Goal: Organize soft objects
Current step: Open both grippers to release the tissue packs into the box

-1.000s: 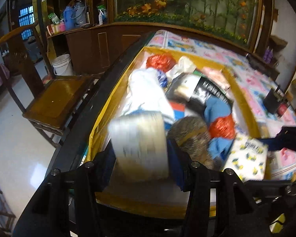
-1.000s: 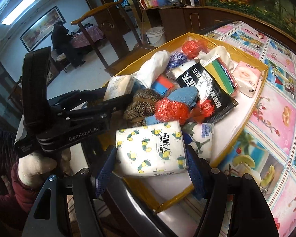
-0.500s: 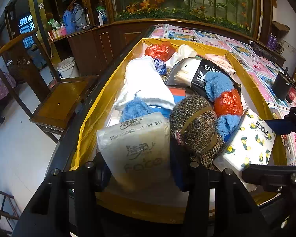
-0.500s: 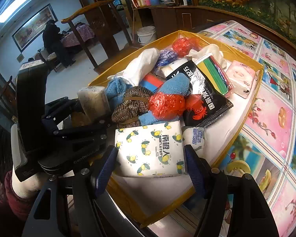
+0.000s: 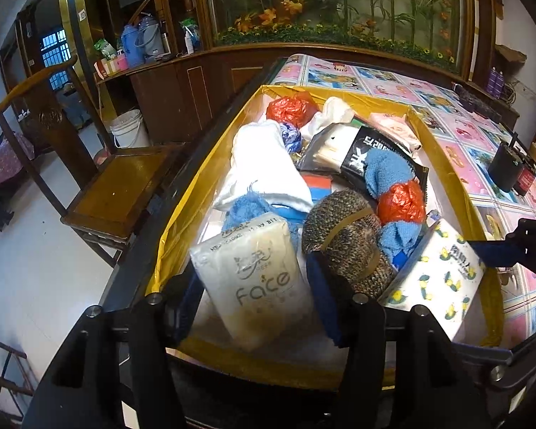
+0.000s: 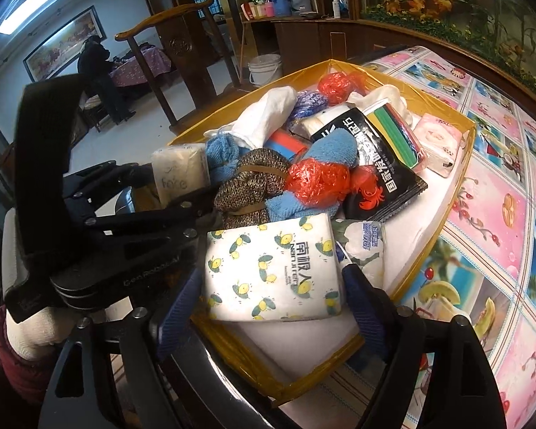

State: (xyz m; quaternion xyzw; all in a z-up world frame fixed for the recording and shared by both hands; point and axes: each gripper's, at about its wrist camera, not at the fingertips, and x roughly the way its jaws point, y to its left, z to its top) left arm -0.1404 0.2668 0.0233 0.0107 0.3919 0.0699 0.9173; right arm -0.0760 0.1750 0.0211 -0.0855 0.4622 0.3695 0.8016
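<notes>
2 tissue packs (image 5: 257, 279) in yellow box (image 5: 182, 221)

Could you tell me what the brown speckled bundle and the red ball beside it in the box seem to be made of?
The brown speckled bundle looks like knitted yarn, matte and nubbly, with visible stitch texture; a tan band, perhaps elastic, wraps it. The red ball looks like thin crumpled plastic film, probably a bag: it is glossy, with sharp creases that catch the light.

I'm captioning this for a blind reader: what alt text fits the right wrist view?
The right tool is opening around a lemon-print tissue pack at the near end of a yellow-edged box crowded with soft items. The left tool, with a white tissue pack, is alongside.
</notes>
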